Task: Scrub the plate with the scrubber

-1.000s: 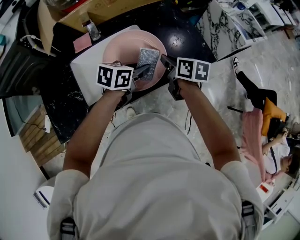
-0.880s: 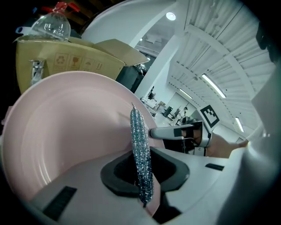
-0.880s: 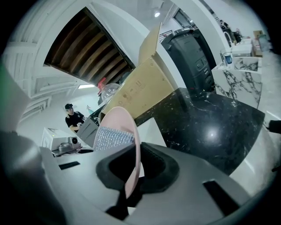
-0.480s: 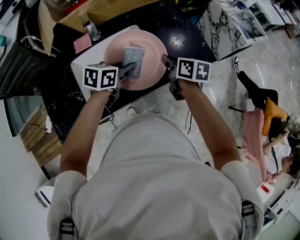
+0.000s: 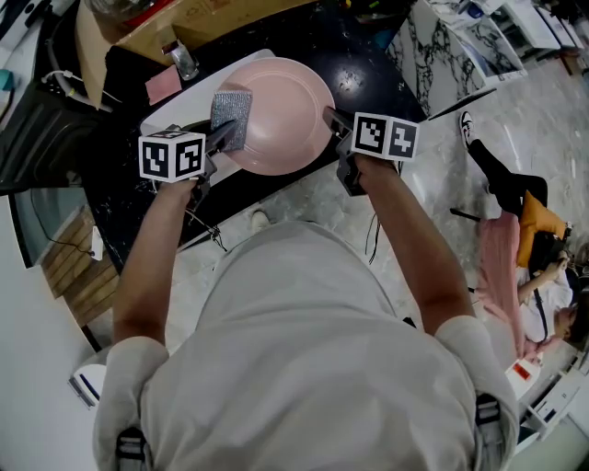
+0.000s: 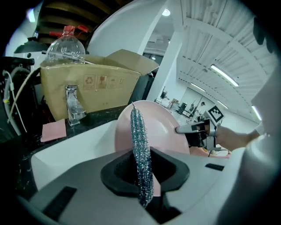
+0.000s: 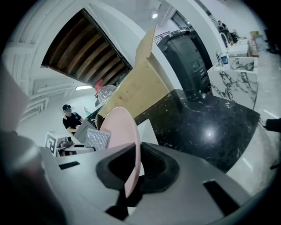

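Observed from the floor beside the black counter [image 5: 368,64].

Holding: the right gripper [image 5: 333,124] is clenched on the rim of the pink plate [image 5: 285,115] at the plate's 3 o'clock. The plate is tilted above the white board [image 5: 170,115], its face turned toward the other tool. The left gripper [image 5: 219,138] is clamped on the silver scrubber [image 5: 231,118], which sits at the plate's 9 o'clock rim. Whether the two are actually touching cannot be confirmed.

Recommendation for the step in hand: turn the scrubber's broad face flat against the plate, since the left gripper view shows it edge-on. Work in overlapping strokes from 9 o'clock across the centre toward 3 o'clock. The right gripper should brace against that push, because a one-sided rim hold is likely to let the plate swing.

Count, largest first: one counter, one cardboard box [image 5: 193,23], one white board, one plate, two grippers, one clear bottle [image 6: 66,44], one scrubber, one pink pad [image 5: 161,85].
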{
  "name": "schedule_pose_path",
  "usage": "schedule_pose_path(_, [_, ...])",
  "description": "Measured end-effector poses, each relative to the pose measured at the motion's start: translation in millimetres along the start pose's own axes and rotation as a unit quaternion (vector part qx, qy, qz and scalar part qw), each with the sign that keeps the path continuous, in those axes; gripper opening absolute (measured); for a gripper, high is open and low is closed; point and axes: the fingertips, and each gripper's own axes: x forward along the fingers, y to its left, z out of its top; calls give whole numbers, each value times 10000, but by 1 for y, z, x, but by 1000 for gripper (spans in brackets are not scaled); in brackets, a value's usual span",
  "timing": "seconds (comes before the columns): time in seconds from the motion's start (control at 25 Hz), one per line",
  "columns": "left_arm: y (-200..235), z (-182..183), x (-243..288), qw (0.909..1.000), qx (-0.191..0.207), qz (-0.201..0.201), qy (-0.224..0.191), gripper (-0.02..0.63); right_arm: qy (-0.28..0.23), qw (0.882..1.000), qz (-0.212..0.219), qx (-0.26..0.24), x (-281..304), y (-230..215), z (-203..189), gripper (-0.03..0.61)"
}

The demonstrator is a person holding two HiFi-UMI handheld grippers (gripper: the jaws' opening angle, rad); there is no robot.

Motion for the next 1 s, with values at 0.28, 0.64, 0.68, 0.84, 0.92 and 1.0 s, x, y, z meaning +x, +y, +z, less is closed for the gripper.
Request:
schedule_pose_path(0.28, [-45, 11, 4, 9975, -225, -606, -269, 67, -17, 10000, 0, 75, 4, 1, 0, 25])
schedule_pose_path(0.64, [-111, 2, 44, 9920, -398, -1166, -260, 67, -36, 9999, 42, 86, 6, 8, 0, 25])
schedule_pose_path(0.68, [-114, 0, 47, 9916, -391, -1204, -249, 67, -39, 9999, 44, 90, 6, 8, 0, 25])
schedule_pose_path(0.84, [-111, -9, 52, 9921, -348, -1192, -186, 67, -20, 10000, 55, 76, 7, 7, -2, 26])
schedule_pose_path(0.92, [-103, -12, 51, 9927, -364, -1140, -145, 67, -21, 9999, 64, 80, 7, 6, -3, 26])
schedule_pose_path(1.0, [-95, -15, 48, 9935, -365, -1077, -101, 67, -17, 9999, 64, 83, 7, 5, -3, 26])
